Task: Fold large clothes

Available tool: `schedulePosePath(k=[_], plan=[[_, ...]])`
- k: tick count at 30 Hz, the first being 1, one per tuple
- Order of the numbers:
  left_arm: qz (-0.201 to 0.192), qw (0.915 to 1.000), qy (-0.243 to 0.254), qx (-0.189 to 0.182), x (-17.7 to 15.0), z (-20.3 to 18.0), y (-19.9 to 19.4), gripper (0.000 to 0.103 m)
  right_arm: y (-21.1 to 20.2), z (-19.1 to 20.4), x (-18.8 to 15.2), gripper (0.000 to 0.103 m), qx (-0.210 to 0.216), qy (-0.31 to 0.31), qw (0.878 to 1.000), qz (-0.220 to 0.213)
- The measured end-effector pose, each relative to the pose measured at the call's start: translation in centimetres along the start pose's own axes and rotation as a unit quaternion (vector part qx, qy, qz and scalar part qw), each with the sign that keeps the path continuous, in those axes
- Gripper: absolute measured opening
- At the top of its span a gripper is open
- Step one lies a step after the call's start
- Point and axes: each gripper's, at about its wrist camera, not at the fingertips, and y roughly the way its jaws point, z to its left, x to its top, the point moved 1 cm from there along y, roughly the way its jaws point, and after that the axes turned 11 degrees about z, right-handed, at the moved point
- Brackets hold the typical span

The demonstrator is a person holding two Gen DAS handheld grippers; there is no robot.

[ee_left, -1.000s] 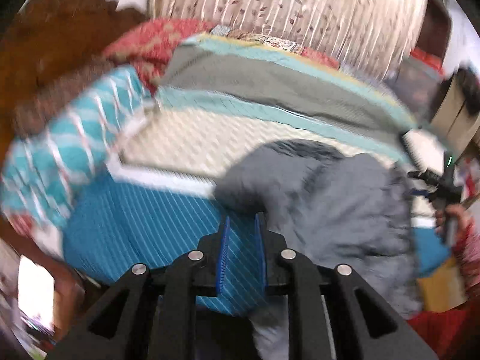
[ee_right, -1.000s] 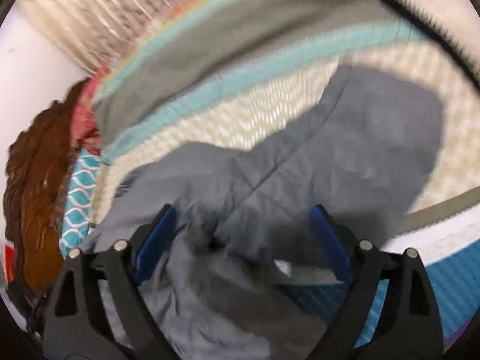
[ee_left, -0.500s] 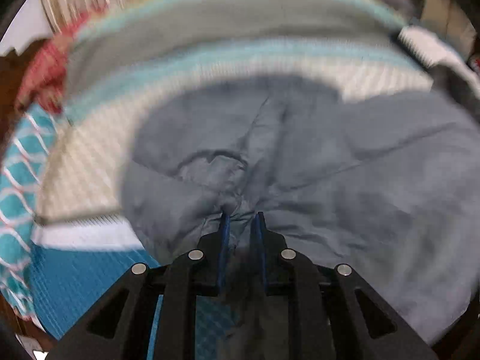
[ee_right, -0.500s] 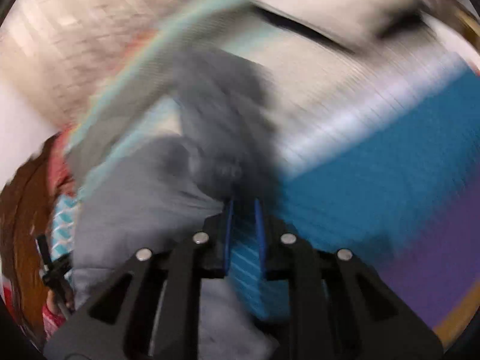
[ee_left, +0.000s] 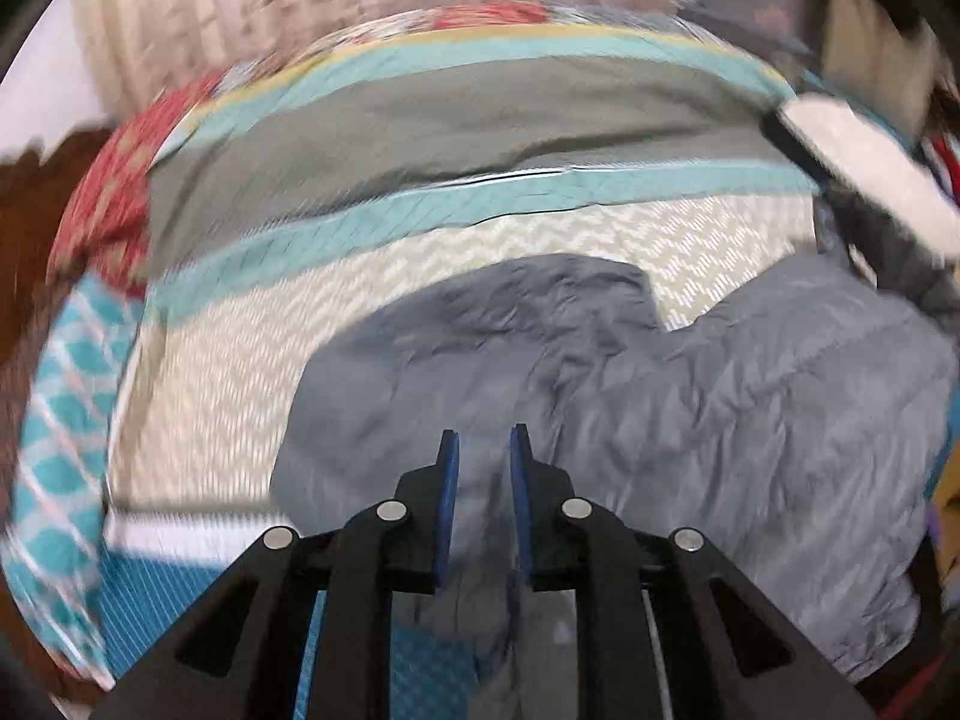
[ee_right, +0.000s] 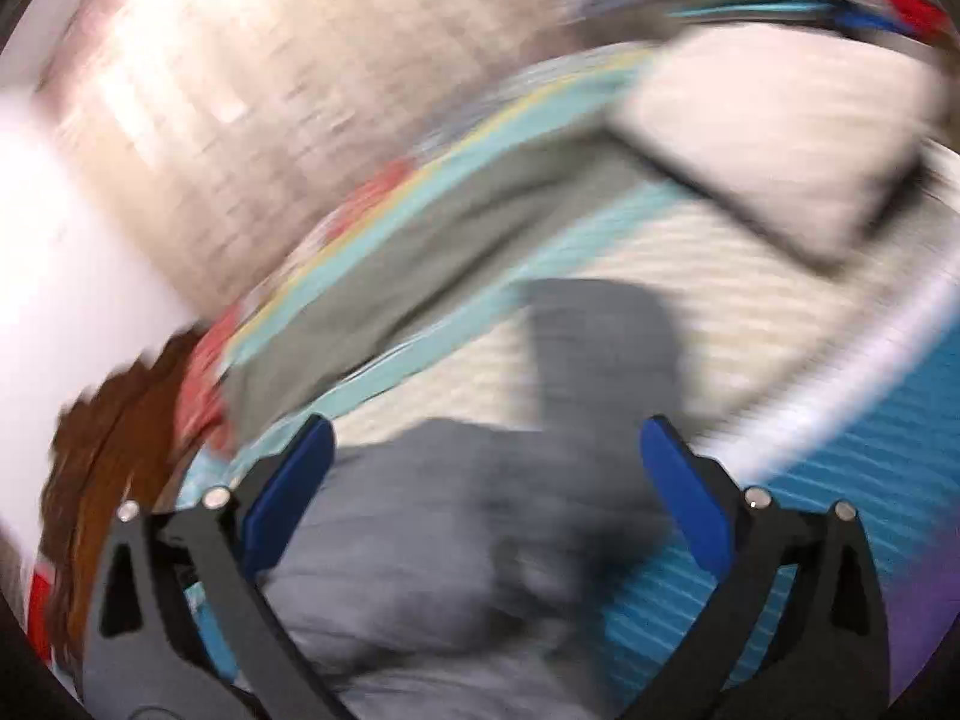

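While the left gripper [ee_left: 483, 441] pinches a fold of the crumpled grey fabric garment [ee_left: 690, 396] between its narrowly parted blue pads, the cloth spreads ahead and to its right over the striped bed cover [ee_left: 420, 138]. Right gripper [ee_right: 486, 444] stands spread wide above the garment [ee_right: 456, 516].

Both wrist views look down close over the bed [ee_left: 420, 120], sharing the grey garment [ee_left: 690, 408] and the striped bedspread [ee_right: 456, 252].

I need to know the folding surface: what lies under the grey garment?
The grey garment rests on a striped bedspread, across its cream zigzag band and its blue band. Whatever lies directly beneath the fabric is covered.
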Motion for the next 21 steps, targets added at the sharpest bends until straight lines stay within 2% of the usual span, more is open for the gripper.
schedulePosePath(k=[2, 3, 5, 6, 8, 9, 11, 13, 15, 17, 18, 19, 20, 21], plan=[[0.021, 0.9991, 0.036, -0.007, 1.4, -1.2, 2.0, 0.043, 4.7, 3.3, 1.5, 0.098, 0.033, -0.044, 0.997, 0.053], [0.045, 0.9977, 0.05, -0.01, 2.3, -2.0, 3.8, 0.043, 7.1, 4.6, 1.9, 0.098, 0.026, -0.061, 0.995, 0.075], [0.077, 0.9949, 0.064, 0.008, 2.9, -2.9, 6.9, 0.043, 12.5, 5.5, 2.1, 0.098, -0.015, -0.085, 0.988, 0.131], [0.089, 0.9935, 0.068, 0.02, 2.8, -3.0, 8.0, 0.043, 14.1, 5.1, 1.8, 0.098, -0.032, -0.085, 0.984, 0.152], [0.121, 0.9893, 0.056, 0.06, 3.1, -2.2, 10.8, 0.043, 18.2, 2.9, 0.4, 0.097, -0.089, -0.081, 0.969, 0.214], [0.129, 0.9882, 0.036, 0.074, 3.1, -1.2, 11.5, 0.04, 19.1, 2.3, -0.5, 0.091, -0.1, -0.078, 0.965, 0.231], [0.112, 0.9906, 0.005, 0.077, 2.9, 0.9, 11.0, 0.033, 20.4, 1.0, -1.7, 0.073, -0.095, -0.069, 0.96, 0.255], [0.087, 0.9927, -0.041, 0.073, 3.4, 3.5, 9.2, 0.03, 19.5, 0.5, -2.4, 0.034, -0.089, -0.068, 0.965, 0.239], [0.037, 0.9934, -0.088, 0.062, 4.1, 6.6, 5.9, 0.03, 17.6, 1.0, -1.5, 0.016, -0.062, -0.067, 0.974, 0.206], [-0.036, 0.9875, -0.148, 0.042, 3.9, 10.2, 0.6, 0.029, 14.3, 3.2, 0.5, 0.013, -0.046, -0.092, 0.986, 0.132], [-0.072, 0.9811, -0.177, 0.03, 3.4, 12.0, -2.0, 0.029, 13.2, 3.9, 1.1, 0.013, -0.045, -0.102, 0.988, 0.111], [-0.121, 0.9689, -0.215, 0.017, 1.6, 14.3, -5.8, 0.029, 11.5, 4.8, 1.6, 0.01, -0.042, -0.112, 0.989, 0.084], [-0.142, 0.9618, -0.234, 0.012, 0.5, 15.4, -7.5, 0.029, 9.8, 5.3, 1.7, 0.01, -0.035, -0.12, 0.99, 0.064], [-0.164, 0.9501, -0.265, 0.011, -1.9, 17.1, -9.6, 0.029, 8.8, 5.8, 1.4, 0.01, -0.034, -0.13, 0.99, 0.053]])
